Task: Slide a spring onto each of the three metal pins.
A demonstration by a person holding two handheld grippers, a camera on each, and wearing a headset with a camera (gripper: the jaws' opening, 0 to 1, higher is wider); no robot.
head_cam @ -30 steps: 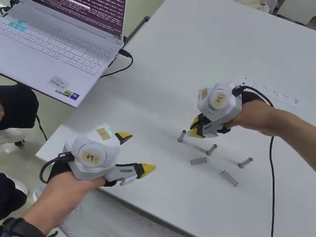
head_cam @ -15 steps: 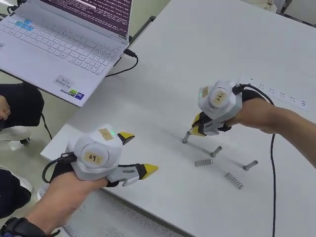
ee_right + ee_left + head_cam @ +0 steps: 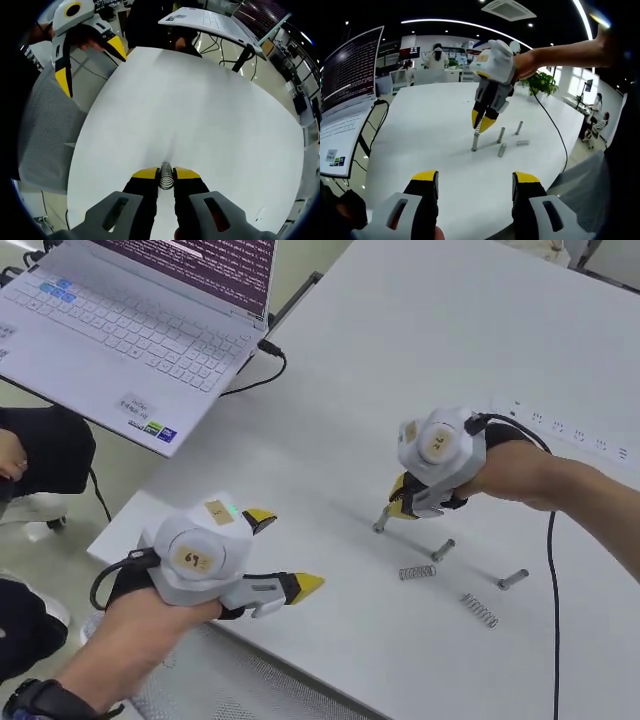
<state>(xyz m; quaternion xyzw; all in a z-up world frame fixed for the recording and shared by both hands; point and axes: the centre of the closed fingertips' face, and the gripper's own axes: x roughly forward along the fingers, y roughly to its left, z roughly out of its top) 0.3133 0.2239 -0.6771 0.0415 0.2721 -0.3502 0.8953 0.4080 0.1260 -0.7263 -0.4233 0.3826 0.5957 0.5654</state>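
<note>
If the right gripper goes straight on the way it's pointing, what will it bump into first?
Probably the upright metal pin right below it. The right gripper points down with a spring pinched in its jaws, and the spring's end sits at that pin's top. I cannot tell if they touch.

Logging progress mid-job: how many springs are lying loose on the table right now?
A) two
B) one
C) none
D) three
A: one loose spring and a second loose spring lie flat on the table, while the third spring is pinched by the right gripper.
</note>
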